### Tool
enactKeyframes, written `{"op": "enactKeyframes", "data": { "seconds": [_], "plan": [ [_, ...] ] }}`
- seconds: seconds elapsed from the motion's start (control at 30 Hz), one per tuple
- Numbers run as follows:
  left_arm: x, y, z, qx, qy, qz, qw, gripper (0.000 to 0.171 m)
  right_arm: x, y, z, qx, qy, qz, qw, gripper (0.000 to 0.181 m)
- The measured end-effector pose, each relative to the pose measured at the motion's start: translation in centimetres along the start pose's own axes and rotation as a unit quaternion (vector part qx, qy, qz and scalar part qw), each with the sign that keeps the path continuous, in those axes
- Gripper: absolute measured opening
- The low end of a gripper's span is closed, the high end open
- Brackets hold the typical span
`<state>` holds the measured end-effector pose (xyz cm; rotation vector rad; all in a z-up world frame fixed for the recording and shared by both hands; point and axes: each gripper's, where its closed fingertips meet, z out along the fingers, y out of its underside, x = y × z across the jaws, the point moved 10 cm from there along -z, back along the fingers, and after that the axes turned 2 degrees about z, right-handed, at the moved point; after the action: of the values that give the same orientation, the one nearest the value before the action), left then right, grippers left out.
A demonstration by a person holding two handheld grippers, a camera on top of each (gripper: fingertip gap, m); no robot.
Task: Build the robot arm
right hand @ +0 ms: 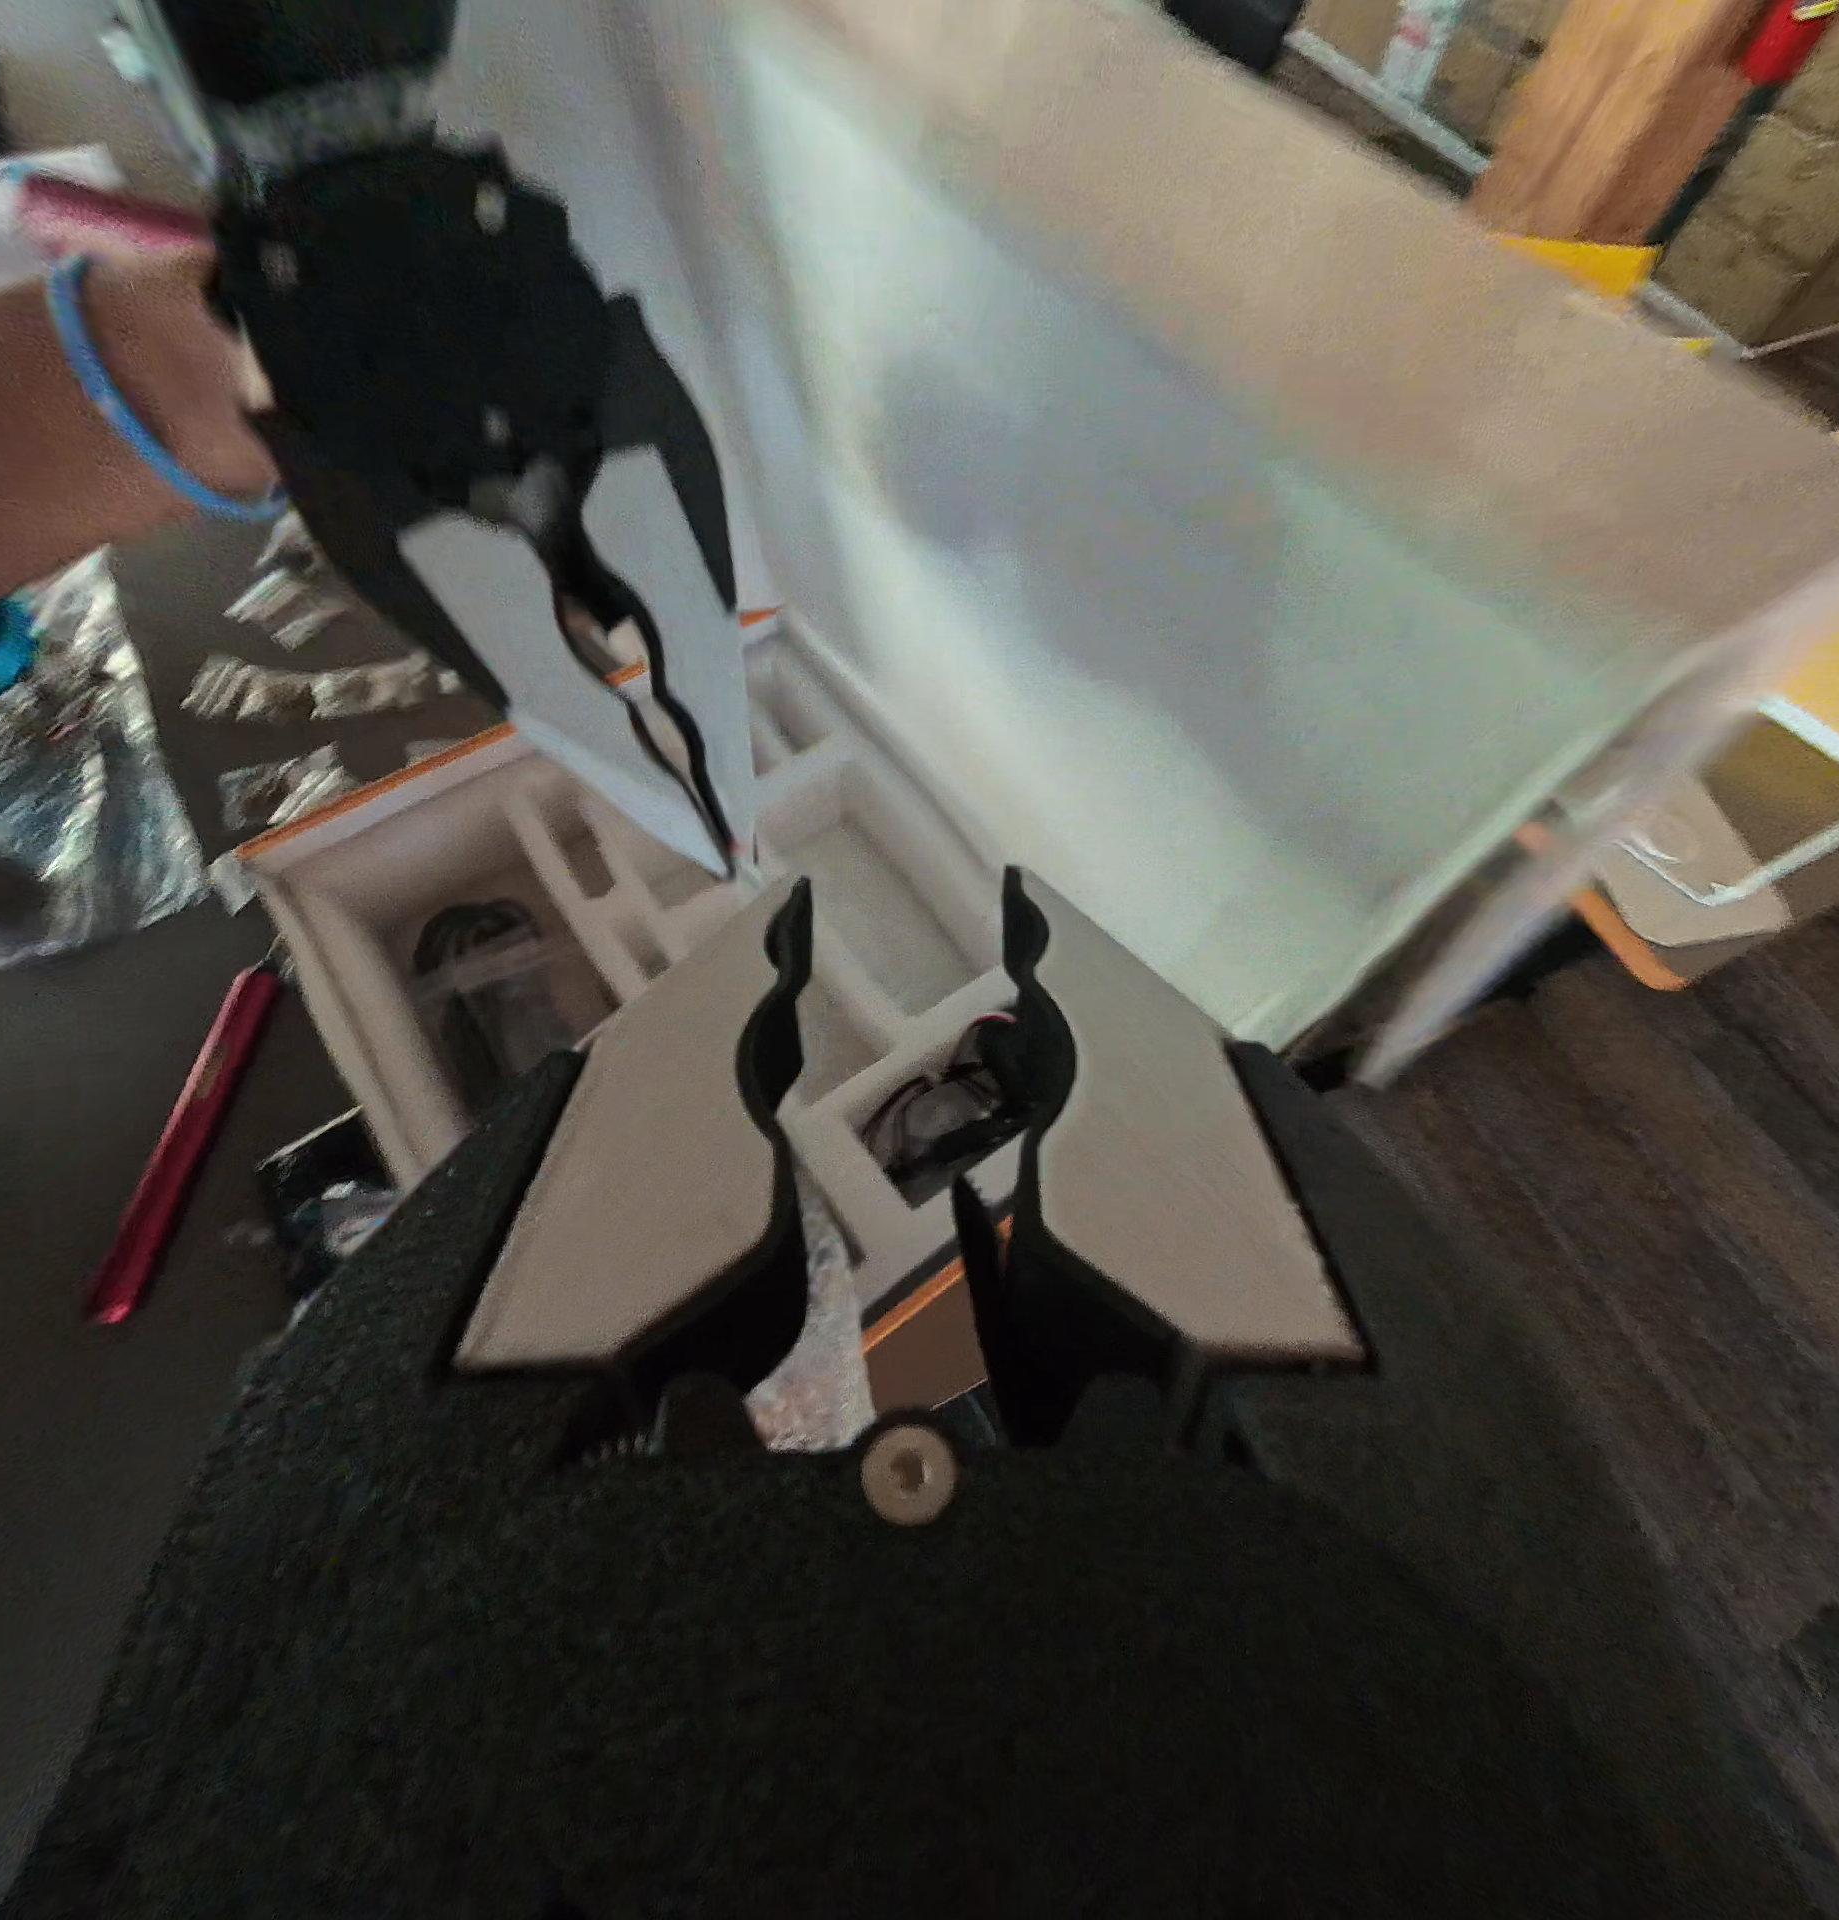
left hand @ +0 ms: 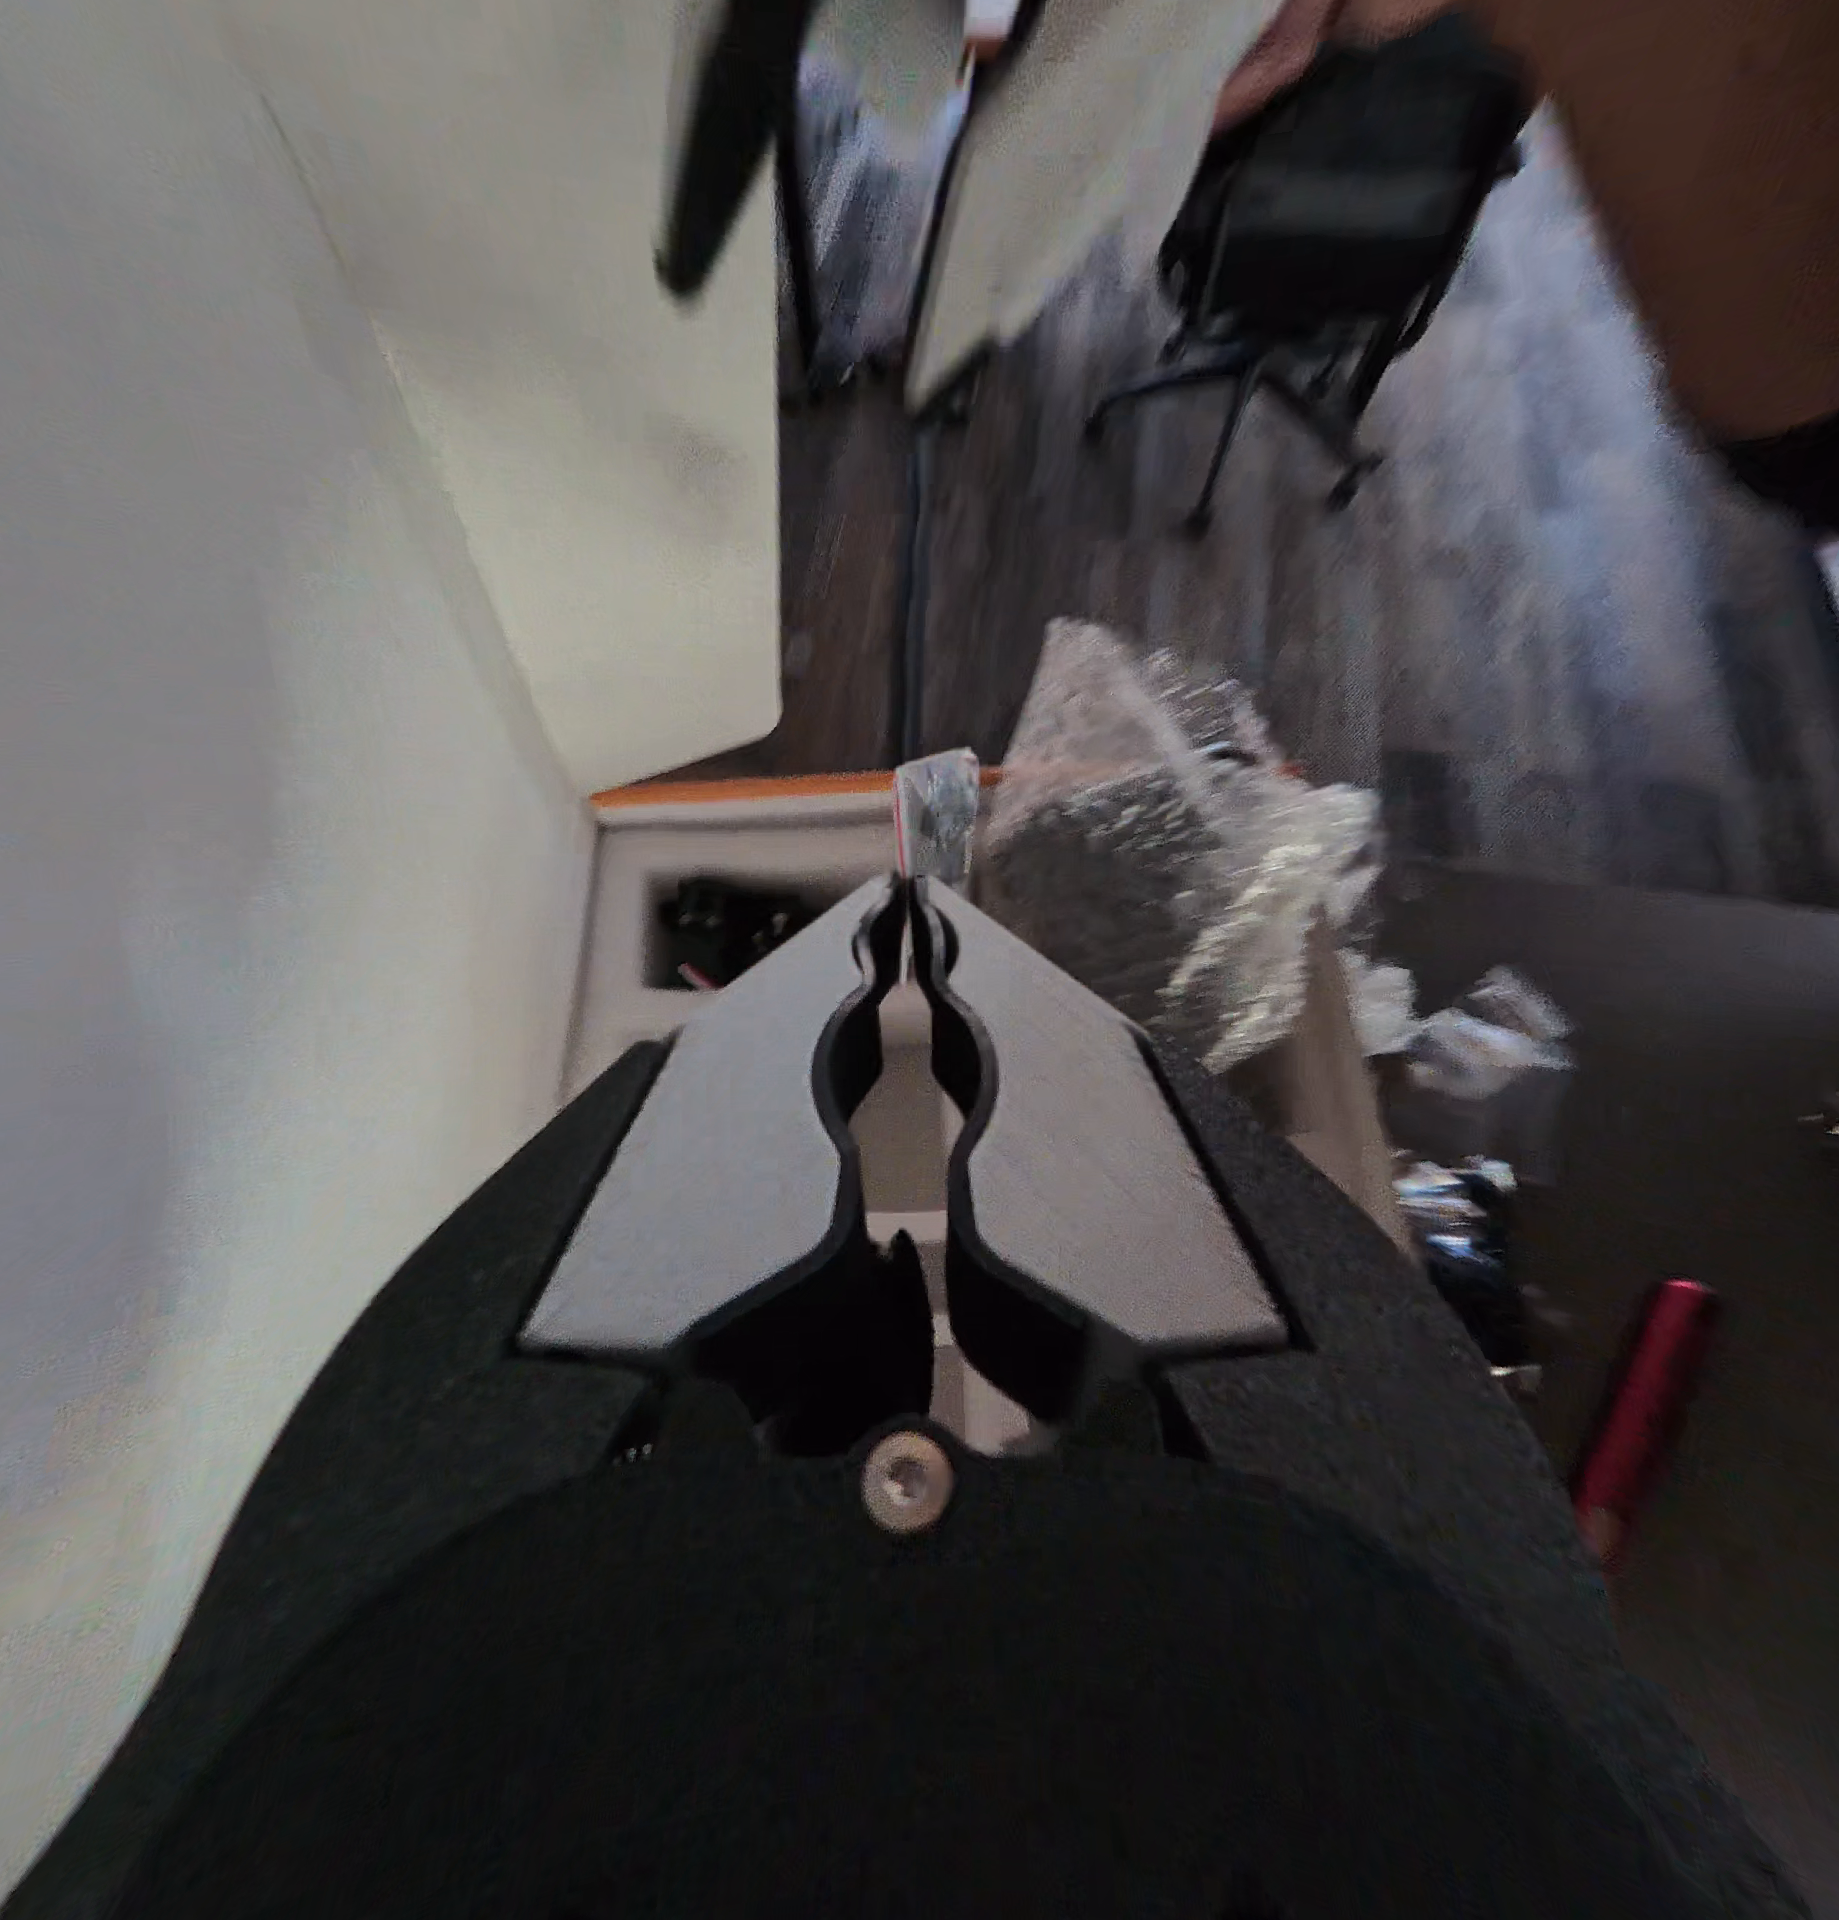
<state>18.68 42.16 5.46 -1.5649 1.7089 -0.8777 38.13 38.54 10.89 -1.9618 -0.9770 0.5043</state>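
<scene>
My left gripper [left hand: 910, 885] is shut on the edge of a small clear plastic bag [left hand: 936, 826] with a red stripe and dark small parts inside. It holds the bag over an open white box [left hand: 624, 831] with an orange rim. In the right wrist view the left gripper [right hand: 730, 847] points down over the box's white foam insert [right hand: 842, 810]. My right gripper [right hand: 907, 891] is open and empty, just above the insert. Below it, one compartment holds a black part with wires [right hand: 941, 1122].
The box's raised white lid [right hand: 1154, 520] stands behind the insert. Crumpled clear wrap [left hand: 1185, 831] lies beside the box. A red rod [right hand: 182, 1143] and several small bags [right hand: 302, 675] lie on the dark table. A person's arm with a blue wristband [right hand: 94, 374] holds the left gripper. About 8 cm separates my left fingertips from my right.
</scene>
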Motion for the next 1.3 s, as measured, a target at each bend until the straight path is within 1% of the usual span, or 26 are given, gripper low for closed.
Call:
{"op": "enactKeyframes", "data": {
  "seconds": [0.1, 0.2, 0.27, 0.3, 0.33, 0.37, 0.47, 0.53, 0.6, 0.73, 0.77, 0.8, 0.83, 0.93, 0.97, 1.0, 1.03, 1.07, 1.1, 1.13, 1.17, 1.2, 1.23, 1.3],
  "plan": [
    [2.3, -0.9, -2.8, 0.072, 0.023, -0.008, 0.997, 0.0, -1.8, 0.0, 0.4, -0.027, -0.091, -0.01, 0.995, 0.039],
    [3.7, -1.4, -4.9, 0.118, 0.022, -0.02, 0.993, 0.0, -4.0, -0.4, 0.7, -0.031, -0.158, -0.017, 0.987, 0.04],
    [4.6, -1.8, -5.9, 0.155, 0.033, -0.028, 0.987, 0.0, -5.3, -0.8, 0.9, -0.031, -0.179, -0.02, 0.983, 0.035],
    [4.9, -1.8, -6.2, 0.162, 0.038, -0.033, 0.986, 0.0, -5.8, -1.0, 0.9, -0.028, -0.185, -0.022, 0.982, 0.029],
    [5.1, -1.8, -6.5, 0.163, 0.031, -0.036, 0.985, 0.0, -6.3, -1.2, 0.9, -0.021, -0.2, -0.022, 0.979, 0.015],
    [5.3, -1.8, -6.8, 0.167, 0.028, -0.037, 0.985, 0.0, -6.8, -1.4, 0.8, -0.009, -0.216, -0.02, 0.976, 0.006],
    [6.5, -1.7, -8.1, 0.209, 0.035, -0.053, 0.976, 0.0, -7.9, -1.6, 0.4, 0.026, -0.244, 0.01, 0.969, 0.006],
    [7.7, -1.3, -8.9, 0.233, 0.04, -0.062, 0.97, 0.0, -8.9, -1.4, 0.1, 0.063, -0.266, 0.031, 0.961, 0.006],
    [9.0, -0.7, -9.4, 0.249, 0.054, -0.073, 0.964, 0.0, -9.9, -1.1, 0.3, 0.071, -0.293, 0.054, 0.952, 0.006],
    [11.3, 1.0, -10.3, 0.273, 0.071, -0.112, 0.953, 0.0, -11.9, -0.7, 0.8, 0.084, -0.311, 0.102, 0.941, 0.007],
    [12.2, 1.6, -10.7, 0.276, 0.072, -0.123, 0.951, 0.0, -12.5, -0.6, 0.9, 0.082, -0.305, 0.107, 0.943, 0.011],
    [13.2, 2.3, -11.1, 0.28, 0.069, -0.127, 0.949, 0.0, -13.2, -0.5, 0.9, 0.075, -0.292, 0.105, 0.948, 0.019],
    [14.4, 3.2, -11.5, 0.281, 0.061, -0.13, 0.949, 0.0, -13.9, -0.2, 0.8, 0.069, -0.278, 0.102, 0.953, 0.022],
    [17.7, 6.6, -13.0, 0.287, 0.05, -0.168, 0.942, 0.0, -16.3, 1.2, 0.2, 0.062, -0.233, 0.111, 0.964, 0.022],
    [18.8, 7.9, -13.6, 0.298, 0.052, -0.186, 0.935, 0.0, -17.1, 1.8, 0.1, 0.062, -0.215, 0.123, 0.967, 0.023],
    [19.9, 9.0, -14.4, 0.321, 0.062, -0.209, 0.921, 0.0, -18.1, 2.4, 0.0, 0.068, -0.201, 0.138, 0.967, 0.023],
    [21.0, 9.9, -15.3, 0.353, 0.081, -0.234, 0.902, 0.0, -19.3, 2.8, 0.1, 0.079, -0.19, 0.161, 0.965, 0.024],
    [22.2, 10.6, -16.1, 0.383, 0.102, -0.252, 0.883, 0.0, -20.8, 3.2, 0.5, 0.094, -0.184, 0.189, 0.96, 0.031],
    [23.3, 11.3, -16.8, 0.405, 0.115, -0.26, 0.869, 0.0, -22.7, 3.5, 1.2, 0.112, -0.194, 0.212, 0.951, 0.04],
    [24.4, 11.7, -17.6, 0.422, 0.122, -0.262, 0.859, 0.0, -24.9, 3.8, 2.1, 0.126, -0.226, 0.225, 0.939, 0.047],
    [25.4, 11.9, -18.2, 0.437, 0.132, -0.265, 0.85, 0.0, -27.2, 4.2, 3.3, 0.133, -0.271, 0.24, 0.923, 0.052],
    [26.4, 12.0, -18.9, 0.449, 0.148, -0.263, 0.841, 0.0, -29.3, 4.4, 4.7, 0.149, -0.317, 0.263, 0.899, 0.051],
    [27.2, 11.9, -19.6, 0.461, 0.158, -0.258, 0.834, 0.0, -31.1, 4.6, 6.1, 0.169, -0.363, 0.286, 0.87, 0.054],
    [28.8, 11.6, -20.9, 0.475, 0.177, -0.245, 0.826, 0.0, -34.0, 4.5, 8.7, 0.207, -0.457, 0.34, 0.795, 0.061]
  ]
}}
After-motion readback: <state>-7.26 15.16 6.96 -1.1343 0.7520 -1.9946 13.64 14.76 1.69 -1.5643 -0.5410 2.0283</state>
